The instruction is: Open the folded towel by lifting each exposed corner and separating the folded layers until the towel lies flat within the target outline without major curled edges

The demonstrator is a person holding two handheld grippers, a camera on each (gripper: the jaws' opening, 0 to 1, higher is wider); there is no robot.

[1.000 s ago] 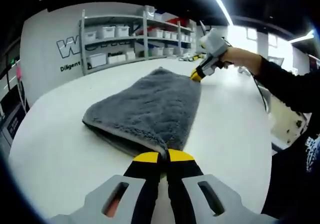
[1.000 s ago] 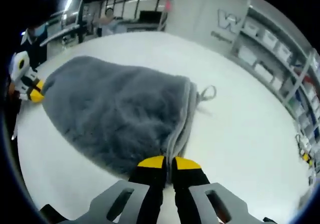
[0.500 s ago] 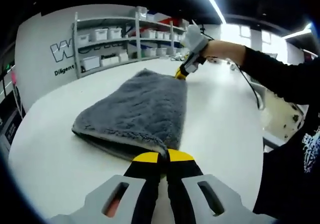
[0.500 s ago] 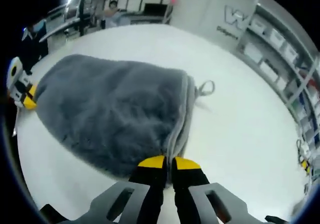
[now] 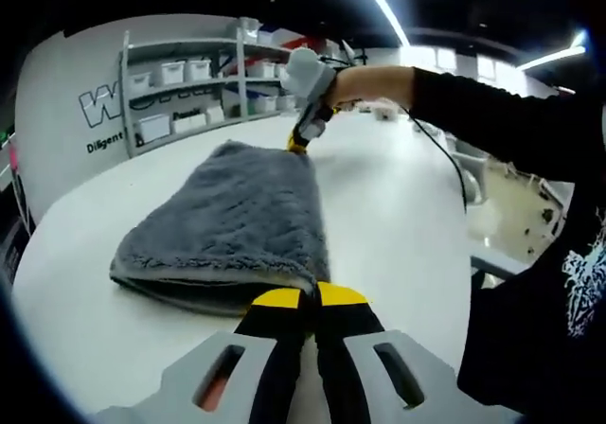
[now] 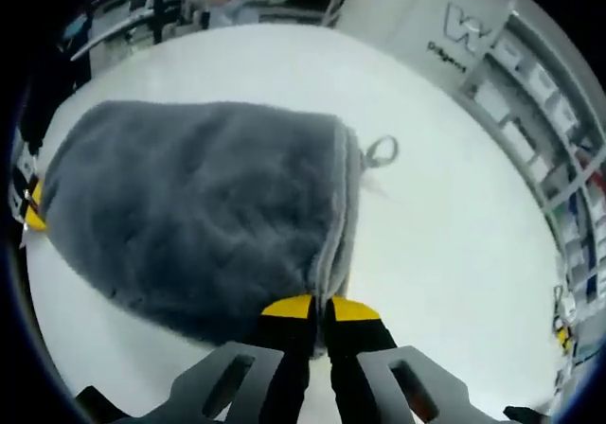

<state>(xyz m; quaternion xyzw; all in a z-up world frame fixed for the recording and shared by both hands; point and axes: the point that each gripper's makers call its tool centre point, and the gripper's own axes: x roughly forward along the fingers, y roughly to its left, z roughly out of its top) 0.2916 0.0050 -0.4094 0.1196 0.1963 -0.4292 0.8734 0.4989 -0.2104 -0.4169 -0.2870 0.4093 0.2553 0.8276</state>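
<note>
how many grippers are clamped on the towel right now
2. The left gripper pinches one corner of the grey towel; the right gripper pinches another corner at the opposite end.

The wall lettering (image 5: pixel 118 112) is cut short by the shelving (image 5: pixel 189 88); the towel (image 6: pixel 204 211) hides its own lower layers; the shelf bins' (image 5: pixel 156 126) contents are too small to tell.

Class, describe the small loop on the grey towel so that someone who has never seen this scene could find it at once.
Start at the big white table, where a fluffy grey towel lies folded, pinched at two corners by the left hand-held gripper and the right hand-held gripper. Follow the layered edge away from the right hand-held gripper to its far corner. There the hanging loop lies on the table, a thin ring, the towel's one smooth part.
</note>
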